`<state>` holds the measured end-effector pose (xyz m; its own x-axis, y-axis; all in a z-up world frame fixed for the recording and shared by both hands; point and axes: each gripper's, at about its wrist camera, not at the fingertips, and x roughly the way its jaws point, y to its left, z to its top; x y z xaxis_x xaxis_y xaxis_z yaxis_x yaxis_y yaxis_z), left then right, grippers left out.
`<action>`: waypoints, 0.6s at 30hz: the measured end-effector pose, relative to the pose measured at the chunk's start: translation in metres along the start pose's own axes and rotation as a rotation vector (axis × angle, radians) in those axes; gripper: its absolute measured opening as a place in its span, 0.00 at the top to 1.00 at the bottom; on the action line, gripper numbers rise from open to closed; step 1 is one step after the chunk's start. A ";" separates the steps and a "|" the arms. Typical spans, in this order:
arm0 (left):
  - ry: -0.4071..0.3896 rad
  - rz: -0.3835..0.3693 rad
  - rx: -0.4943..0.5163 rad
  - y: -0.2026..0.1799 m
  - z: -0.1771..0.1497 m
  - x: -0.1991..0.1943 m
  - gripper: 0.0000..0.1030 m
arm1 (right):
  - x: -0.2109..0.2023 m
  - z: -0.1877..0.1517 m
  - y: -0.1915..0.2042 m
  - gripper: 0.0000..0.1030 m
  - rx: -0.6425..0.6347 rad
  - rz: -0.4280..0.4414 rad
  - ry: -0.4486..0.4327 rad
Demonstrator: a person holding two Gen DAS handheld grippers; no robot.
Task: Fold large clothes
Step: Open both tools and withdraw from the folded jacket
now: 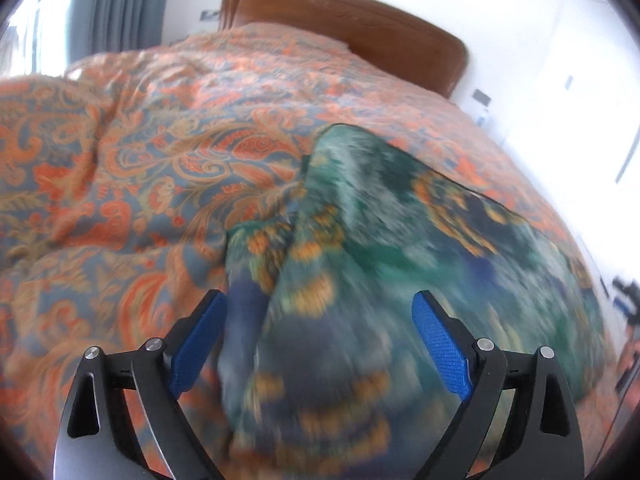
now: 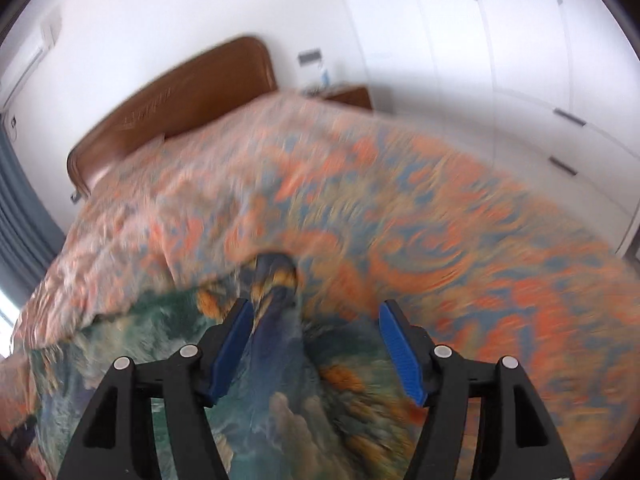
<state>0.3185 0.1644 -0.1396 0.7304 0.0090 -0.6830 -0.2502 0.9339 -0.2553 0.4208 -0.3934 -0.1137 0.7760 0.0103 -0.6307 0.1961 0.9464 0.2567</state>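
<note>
garment: green-blue-orange printed soft fabric garment (image 1: pixel 360 240), lying on bed, part folded
handling: light, limp, slumps; take hems/corners
left gripper (image 1: pixel 320 344): jaws wide, cloth between, not pinched
right gripper (image 2: pixel 316 348): jaws apart, ridge beside one pad, unclamped
surface: orange paisley bedspread (image 1: pixel 140 160), soft
room: brown wooden headboard (image 2: pixel 180 96), white wardrobe (image 2: pixel 520 80)

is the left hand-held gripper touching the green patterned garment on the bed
Cannot tell. In the left wrist view the left hand-held gripper stands open with the blurred green garment between its fingers; no plain gap or contact shows.
</note>
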 end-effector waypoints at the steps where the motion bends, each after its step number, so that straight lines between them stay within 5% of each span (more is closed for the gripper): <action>1: -0.007 -0.003 0.027 -0.006 -0.008 -0.011 0.08 | -0.014 0.002 0.000 0.35 -0.016 -0.011 -0.018; 7: -0.016 -0.011 0.141 -0.032 -0.065 -0.050 0.06 | -0.077 -0.030 0.014 0.32 -0.193 -0.011 -0.027; 18: 0.040 -0.017 0.364 -0.068 -0.138 -0.043 0.05 | -0.133 -0.143 0.030 0.32 -0.211 -0.022 0.015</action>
<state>0.2167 0.0514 -0.1873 0.7052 -0.0152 -0.7088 0.0095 0.9999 -0.0119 0.2379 -0.3202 -0.1264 0.7636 -0.0082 -0.6456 0.0821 0.9930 0.0845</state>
